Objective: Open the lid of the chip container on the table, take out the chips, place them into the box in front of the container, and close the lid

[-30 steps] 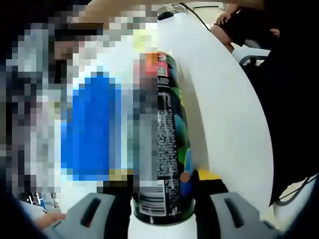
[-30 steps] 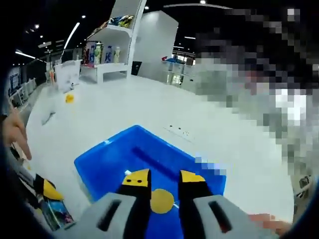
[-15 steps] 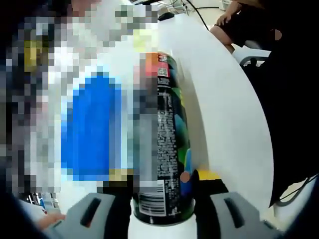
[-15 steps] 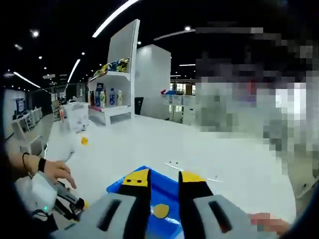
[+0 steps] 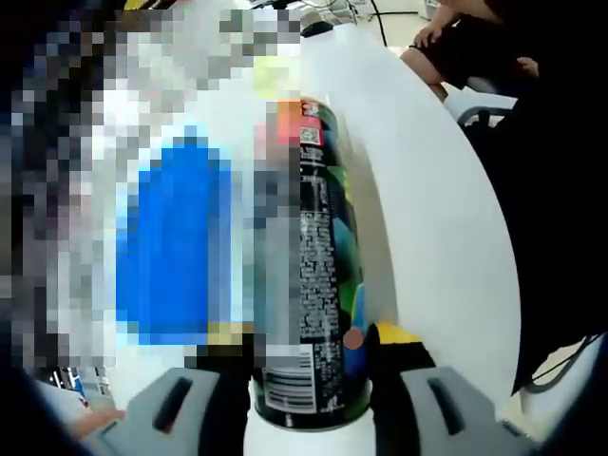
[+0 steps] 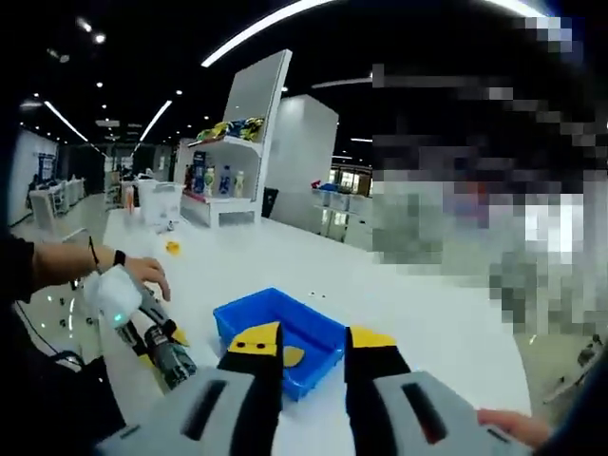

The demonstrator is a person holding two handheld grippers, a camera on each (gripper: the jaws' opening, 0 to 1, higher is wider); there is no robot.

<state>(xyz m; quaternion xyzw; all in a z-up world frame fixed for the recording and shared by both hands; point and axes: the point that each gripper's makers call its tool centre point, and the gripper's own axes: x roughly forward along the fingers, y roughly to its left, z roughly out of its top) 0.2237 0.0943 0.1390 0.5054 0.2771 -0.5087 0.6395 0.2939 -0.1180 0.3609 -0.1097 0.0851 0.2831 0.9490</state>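
Your left tongs (image 5: pixel 309 394) are clamped on the chip container (image 5: pixel 318 275) near its base, exactly as they were a second ago; the can lies along your view, pointing out over the white desk (image 5: pixel 427 209), with the blue box (image 5: pixel 171 247) just beside it.

Your right tongs (image 6: pixel 312 344) are what has changed. A second ago they hung low over the blue box (image 6: pixel 285 328) with a chip between the yellow tips; now they have pulled up and back, their jaws stand a little apart with nothing between them, and a chip (image 6: pixel 294 355) lies inside the box. From here you also see the left tongs (image 6: pixel 163 353) holding the container beside the box.

That reads as one chip delivered. Judging by this, you now go back to the container for more, or fit the lid; I cannot tell where the lid is.
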